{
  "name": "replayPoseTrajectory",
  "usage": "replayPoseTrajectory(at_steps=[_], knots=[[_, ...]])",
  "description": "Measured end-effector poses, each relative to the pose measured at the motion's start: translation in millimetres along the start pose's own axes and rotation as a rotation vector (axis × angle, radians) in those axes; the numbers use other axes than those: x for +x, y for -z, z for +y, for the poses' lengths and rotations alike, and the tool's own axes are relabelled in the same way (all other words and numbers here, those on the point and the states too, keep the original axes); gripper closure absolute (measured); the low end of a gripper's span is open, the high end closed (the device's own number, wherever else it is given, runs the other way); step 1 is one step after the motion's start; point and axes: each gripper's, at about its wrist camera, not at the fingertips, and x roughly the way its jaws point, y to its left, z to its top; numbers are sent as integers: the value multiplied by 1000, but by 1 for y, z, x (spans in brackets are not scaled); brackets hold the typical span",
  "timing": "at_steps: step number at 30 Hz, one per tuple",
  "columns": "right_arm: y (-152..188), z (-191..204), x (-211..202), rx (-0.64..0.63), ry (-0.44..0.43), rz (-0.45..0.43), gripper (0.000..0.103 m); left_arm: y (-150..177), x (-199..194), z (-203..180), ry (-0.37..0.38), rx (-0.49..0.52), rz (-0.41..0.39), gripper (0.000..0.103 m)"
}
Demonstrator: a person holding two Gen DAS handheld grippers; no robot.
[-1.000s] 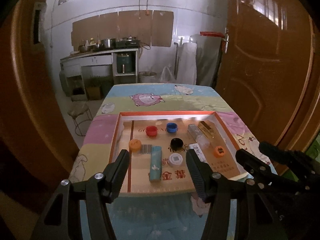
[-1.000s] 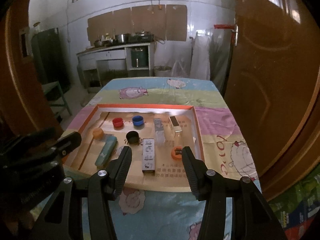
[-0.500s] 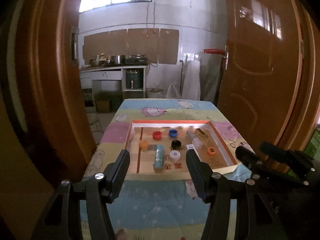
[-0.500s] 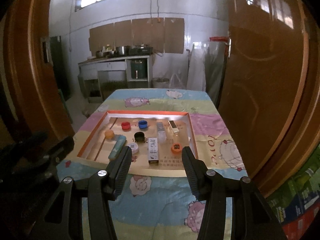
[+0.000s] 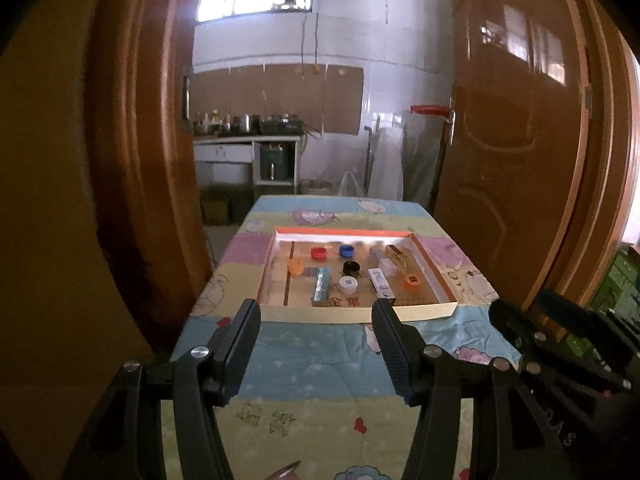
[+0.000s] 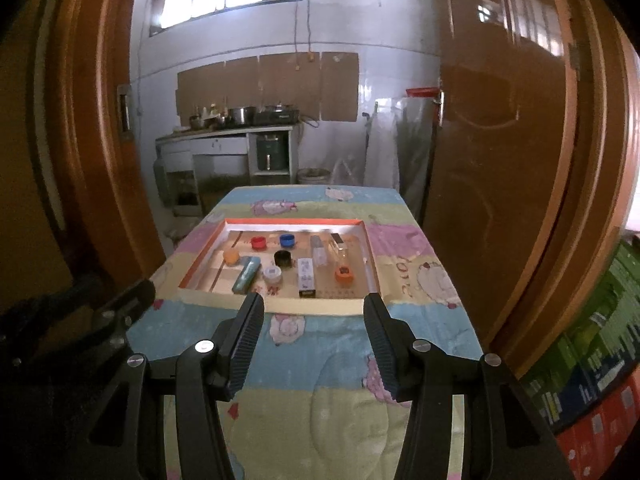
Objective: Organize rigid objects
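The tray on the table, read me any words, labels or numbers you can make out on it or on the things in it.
"金" plus a second red character, too blurred to read: printed on the tray floor near its front edge.
White box: dark print, too small to read.
White cap: a square code-like mark, unreadable.
Orange cap: dark mark, unreadable.

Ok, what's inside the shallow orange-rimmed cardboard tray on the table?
Inside the shallow orange-rimmed cardboard tray: red cap, blue cap, black cap, two orange caps, white cap, teal box, white box, two clear cases. The front wall hides the nearest floor strip.
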Motion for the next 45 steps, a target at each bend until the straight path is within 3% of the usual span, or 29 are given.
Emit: replayPoseTrajectory(at_steps=[17,45], knots=[[16,3,-50,-11,22,-67,49,8,-41,-4,-1,11,-43,45],[19,9,-57,-17,14,-72,49,11,-49,-2,9,11,-50,45]])
